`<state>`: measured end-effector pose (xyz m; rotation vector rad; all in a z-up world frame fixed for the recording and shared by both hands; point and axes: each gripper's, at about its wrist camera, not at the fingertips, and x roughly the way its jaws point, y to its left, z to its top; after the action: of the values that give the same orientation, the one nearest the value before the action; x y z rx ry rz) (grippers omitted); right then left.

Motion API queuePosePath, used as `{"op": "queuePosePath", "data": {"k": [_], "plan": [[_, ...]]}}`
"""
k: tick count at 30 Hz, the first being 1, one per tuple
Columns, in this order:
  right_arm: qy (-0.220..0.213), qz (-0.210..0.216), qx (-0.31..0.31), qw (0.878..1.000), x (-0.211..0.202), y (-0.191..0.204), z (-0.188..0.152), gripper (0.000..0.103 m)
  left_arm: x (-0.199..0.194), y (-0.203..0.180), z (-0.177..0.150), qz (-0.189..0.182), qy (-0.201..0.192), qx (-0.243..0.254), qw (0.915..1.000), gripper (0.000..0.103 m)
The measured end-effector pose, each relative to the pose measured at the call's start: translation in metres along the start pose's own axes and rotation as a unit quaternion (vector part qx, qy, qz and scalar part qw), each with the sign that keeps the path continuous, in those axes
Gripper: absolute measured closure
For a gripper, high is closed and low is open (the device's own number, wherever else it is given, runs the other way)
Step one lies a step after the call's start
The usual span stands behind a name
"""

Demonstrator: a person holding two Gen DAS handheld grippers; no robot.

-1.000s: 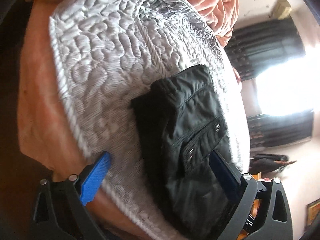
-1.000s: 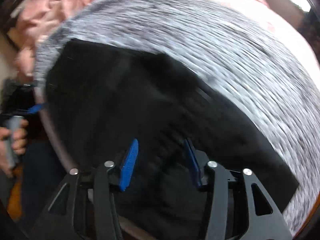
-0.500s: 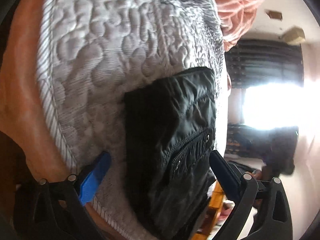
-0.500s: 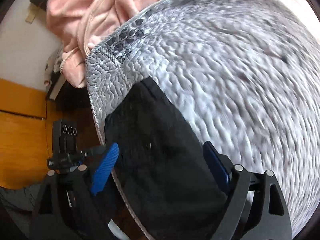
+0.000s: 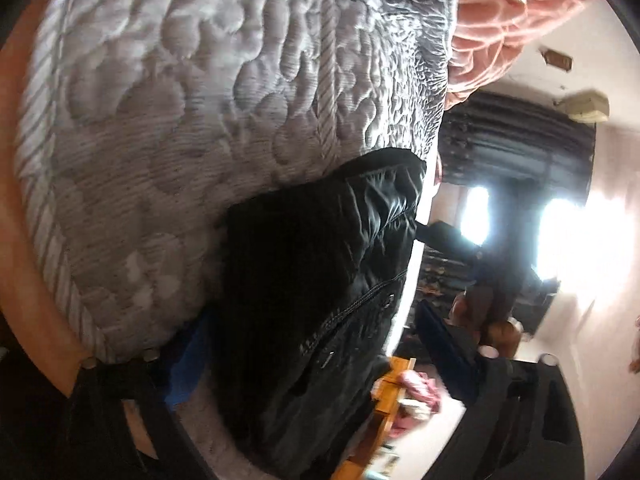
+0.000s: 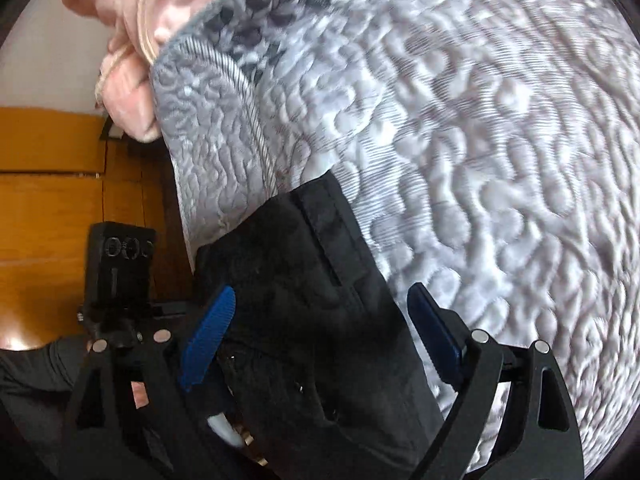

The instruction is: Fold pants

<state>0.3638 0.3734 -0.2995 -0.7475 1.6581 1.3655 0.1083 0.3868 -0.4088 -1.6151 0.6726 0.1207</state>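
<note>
The black pants [image 5: 320, 272] lie folded into a thick bundle on the grey quilted bedspread [image 5: 180, 140], close to the bed's edge. My left gripper [image 5: 316, 352] straddles one end of the bundle. Its jaws are closing, and the blue pads stand clear of the cloth on both sides. In the right wrist view the pants [image 6: 320, 280] run up between the fingers of my right gripper [image 6: 322, 336], which is open and points steeply down at them. The left gripper's body [image 6: 116, 272] shows beside the bed there.
A crumpled pink blanket [image 5: 500, 20] lies at the head of the bedspread [image 6: 480, 120], also visible as the pink blanket [image 6: 128, 40]. Wooden flooring [image 6: 40, 200] lies past the bed's edge. Bright windows with dark curtains [image 5: 520, 152] and a person's dark figure [image 5: 492, 280] are beyond.
My right gripper has swept across the bed to the pants' end at the bed's edge and its jaws have widened. The left gripper has rolled, sunk a little and narrowed slightly.
</note>
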Motion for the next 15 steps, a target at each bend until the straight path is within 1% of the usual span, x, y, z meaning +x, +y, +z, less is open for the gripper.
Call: {"op": "queuePosePath", "data": {"k": [1,2,3,4,5,6,7,8,10,13,15], "plan": [[0.007,-0.003,-0.008,1.0,0.005,0.002,0.004,0.015,0.0,-0.001,0.0,0.008,-0.002,0.004,1.0,0.036],[0.012,-0.003,-0.014,1.0,0.01,0.005,0.006,0.015,0.0,-0.001,0.0,0.016,-0.002,0.003,0.9999,0.048],[0.016,-0.003,-0.019,1.0,0.013,0.007,0.008,0.015,-0.002,0.002,0.0,0.02,-0.004,-0.002,0.9998,0.053],[0.02,-0.004,-0.027,0.999,0.017,0.011,0.01,0.021,-0.003,0.005,0.0,0.025,-0.006,-0.01,0.9996,0.061],[0.024,-0.009,-0.031,0.999,0.021,0.013,0.011,0.025,-0.004,0.009,0.0,0.026,-0.008,-0.013,0.9995,0.064],[0.027,-0.019,-0.036,0.999,0.024,0.016,0.012,0.038,-0.005,0.01,0.0,0.026,-0.009,-0.014,0.9995,0.066],[0.026,-0.028,-0.037,0.999,0.026,0.018,0.013,0.047,-0.007,0.009,-0.002,0.028,-0.012,-0.011,0.9995,0.07],[0.023,-0.031,-0.036,0.999,0.024,0.019,0.012,0.051,-0.009,0.008,-0.003,0.029,-0.014,-0.006,0.9994,0.073],[0.01,-0.031,-0.035,0.999,0.016,0.022,0.008,0.067,-0.016,-0.002,-0.009,0.031,-0.021,0.012,0.9992,0.076],[-0.016,-0.031,-0.038,0.999,-0.007,0.032,-0.007,0.072,-0.022,-0.023,-0.017,0.039,-0.026,0.046,0.9978,0.078],[-0.032,-0.036,-0.041,0.998,-0.025,0.041,-0.017,0.073,-0.025,-0.04,-0.023,0.047,-0.029,0.072,0.9959,0.078]]}}
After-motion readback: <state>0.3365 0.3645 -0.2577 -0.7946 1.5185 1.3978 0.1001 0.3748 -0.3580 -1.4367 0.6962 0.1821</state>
